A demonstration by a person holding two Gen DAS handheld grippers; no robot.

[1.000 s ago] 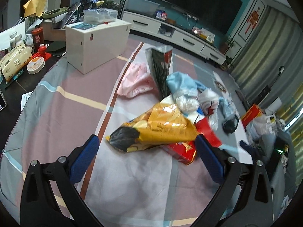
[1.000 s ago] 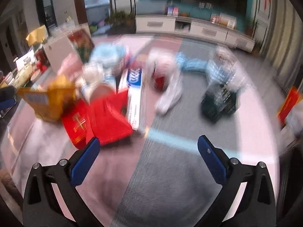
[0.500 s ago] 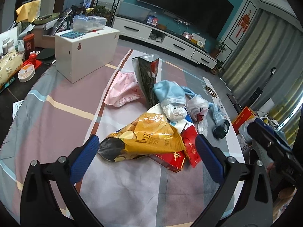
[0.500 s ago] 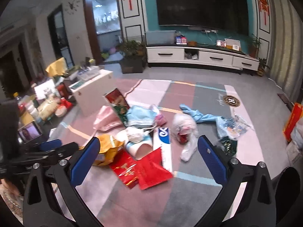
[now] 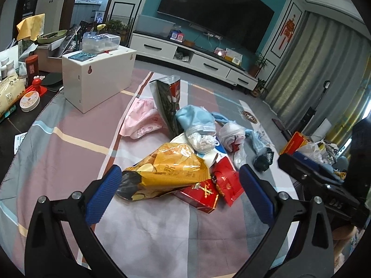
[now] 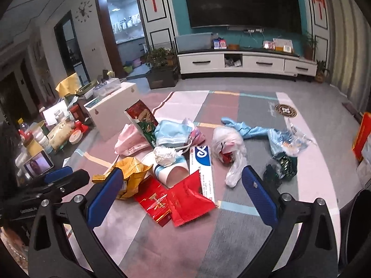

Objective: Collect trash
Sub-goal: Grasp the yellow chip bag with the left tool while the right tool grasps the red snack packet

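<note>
Left gripper (image 5: 178, 188) fingers spread, nothing held; yellow chip bag (image 5: 167, 170) seen between tips. Right gripper (image 6: 180, 188) fingers spread, empty; red wrapper (image 6: 187, 201) between tips.

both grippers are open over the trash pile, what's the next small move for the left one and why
Probably ease the left gripper forward and down onto the yellow chip bag. Its jaws stand wide open and empty, the bag lies nearest, roughly between the blue pads on top of the red packets, so it looks the easiest piece to pinch first.
</note>
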